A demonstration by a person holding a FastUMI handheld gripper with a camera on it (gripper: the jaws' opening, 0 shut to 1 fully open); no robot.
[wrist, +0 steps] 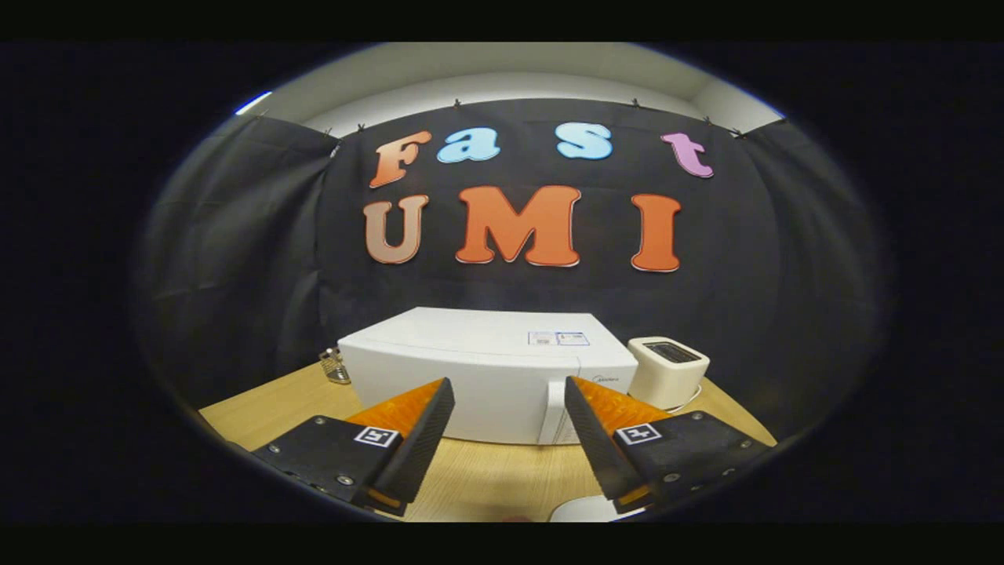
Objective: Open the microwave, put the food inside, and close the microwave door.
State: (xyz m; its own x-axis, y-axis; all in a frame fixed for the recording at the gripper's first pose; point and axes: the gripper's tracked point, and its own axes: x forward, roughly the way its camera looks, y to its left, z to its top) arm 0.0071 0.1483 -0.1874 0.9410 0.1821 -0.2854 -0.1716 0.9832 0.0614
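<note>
Gripper view, facing a white microwave (486, 377) on a pale wooden table (267, 412), door shut, front partly masked by the two fingers. Gripper (508, 386) held wide open, nothing between the fingers, tips apart and short of the microwave's front face. Door handle (553, 416) half hidden behind the right finger; control panel too covered to make out. Small label on the microwave's top, too fine to read. White toaster (668, 370) just beside the microwave's right end, a thin cord trailing off its base. Small wire-mesh holder (335, 366) tucked at the microwave's left rear corner, contents unclear. Edge of a white rounded object (584, 510), perhaps a plate, cut off below the right finger; whether food sits on it, impossible to tell. Black cloth wall (235, 235) draped behind and around the table, clipped along its top edge, pale ceiling above with a strip of light at the upper left.
</note>
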